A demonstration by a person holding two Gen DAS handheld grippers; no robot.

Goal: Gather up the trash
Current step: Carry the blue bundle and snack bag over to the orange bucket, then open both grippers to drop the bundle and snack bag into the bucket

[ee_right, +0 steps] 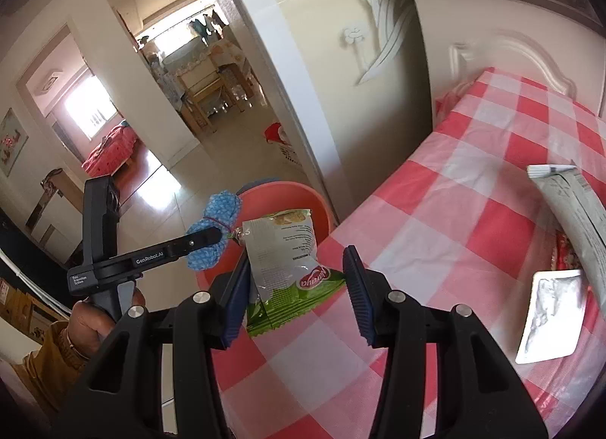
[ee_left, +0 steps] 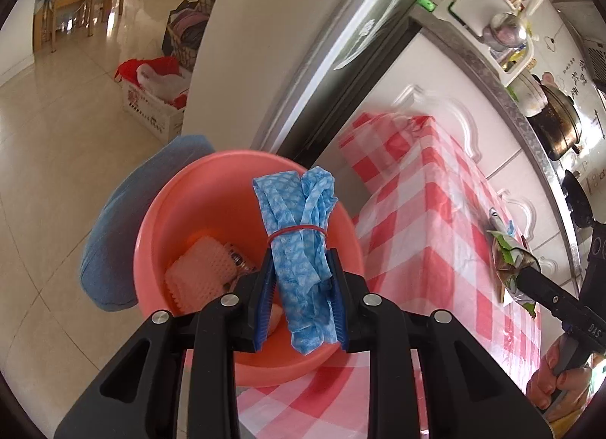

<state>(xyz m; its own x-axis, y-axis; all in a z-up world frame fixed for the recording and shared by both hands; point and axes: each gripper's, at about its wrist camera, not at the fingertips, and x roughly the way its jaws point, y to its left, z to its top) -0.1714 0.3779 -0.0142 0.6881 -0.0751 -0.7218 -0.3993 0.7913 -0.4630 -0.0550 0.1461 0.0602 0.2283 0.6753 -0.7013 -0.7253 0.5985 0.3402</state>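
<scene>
My left gripper point(ee_left: 301, 280) is shut on a blue cloth bundle point(ee_left: 303, 234) tied with a red rubber band, and holds it over a pink plastic basin point(ee_left: 181, 208). The basin holds a white foam net point(ee_left: 197, 272) and other scraps. My right gripper point(ee_right: 299, 287) is open, with a green and white snack wrapper point(ee_right: 288, 264) between its fingers, leaning on the left finger at the table's edge. The right wrist view also shows the left gripper point(ee_right: 216, 238) with the bundle over the basin point(ee_right: 299, 196). The left wrist view shows the right gripper point(ee_left: 530, 272) at the wrapper point(ee_left: 509, 257).
The red and white checked tablecloth point(ee_right: 473, 189) covers a table beside white cabinets. A silver foil packet point(ee_right: 553, 314) and a long grey wrapper point(ee_right: 575, 204) lie at the right. A blue cushion point(ee_left: 113, 230) lies behind the basin. A box point(ee_left: 151, 109) stands on the tiled floor.
</scene>
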